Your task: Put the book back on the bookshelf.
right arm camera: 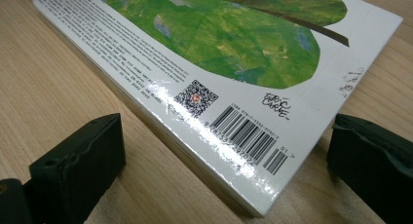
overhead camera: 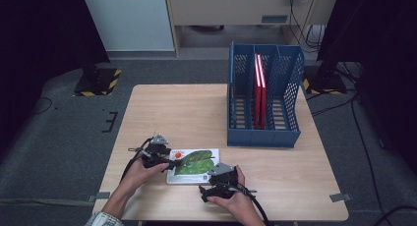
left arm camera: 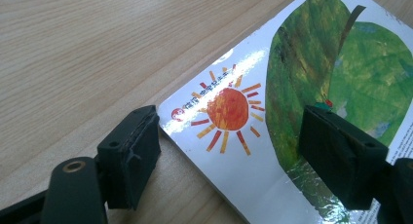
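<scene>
A picture book with a white cover, a green leaf and an orange sun lies flat near the table's front edge. My left gripper is at its left end, open; in the left gripper view one jaw rests on the wood beside the book's edge and the other hovers over the leaf. My right gripper is at the book's front right corner, open; in the right gripper view its jaws stand on either side of the barcode corner of the book, apart from it.
A blue perforated file rack stands at the back right of the wooden table, with a red book upright in its middle slot. Dark stands with striped feet flank the table on the floor.
</scene>
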Demonstrator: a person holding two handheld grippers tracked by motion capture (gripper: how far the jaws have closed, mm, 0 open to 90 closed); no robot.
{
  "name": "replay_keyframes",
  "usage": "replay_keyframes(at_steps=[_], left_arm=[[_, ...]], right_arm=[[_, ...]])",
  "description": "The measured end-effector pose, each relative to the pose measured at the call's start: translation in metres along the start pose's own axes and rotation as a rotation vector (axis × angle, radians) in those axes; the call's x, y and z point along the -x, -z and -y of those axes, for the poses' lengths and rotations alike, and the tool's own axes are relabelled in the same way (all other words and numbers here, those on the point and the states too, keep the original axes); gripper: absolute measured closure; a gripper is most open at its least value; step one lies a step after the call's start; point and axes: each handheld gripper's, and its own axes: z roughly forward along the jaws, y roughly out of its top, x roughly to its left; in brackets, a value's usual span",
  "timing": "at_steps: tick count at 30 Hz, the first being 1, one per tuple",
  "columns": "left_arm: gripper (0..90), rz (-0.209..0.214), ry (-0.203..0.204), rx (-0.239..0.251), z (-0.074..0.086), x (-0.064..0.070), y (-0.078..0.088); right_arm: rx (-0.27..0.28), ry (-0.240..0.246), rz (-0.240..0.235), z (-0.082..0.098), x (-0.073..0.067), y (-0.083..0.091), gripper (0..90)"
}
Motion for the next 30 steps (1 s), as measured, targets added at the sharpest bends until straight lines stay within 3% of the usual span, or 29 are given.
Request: replay_keyframes(at_steps=[3,8,14,30], left_arm=[[22.3,0.004,0.022,0.015,0.000,-0.001,-0.001],[27.4,-0.038,0.033,0.007,-0.003,0.002,-0.001],[29.8,-0.030,0.065,0.019,-0.004,0.000,0.001],[30.5,-0.017,0.071,0.054,-0.012,0.003,0.014]], right_arm=[[0.001,-0.001,0.004,0.000,-0.001,0.000,0.9],[-0.001,-0.003,0.007,0.000,-0.002,0.000,0.6],[0.005,-0.011,0.017,0.000,-0.003,-0.001,0.4],[0.004,-0.036,0.044,-0.002,-0.004,-0.003,0.4]])
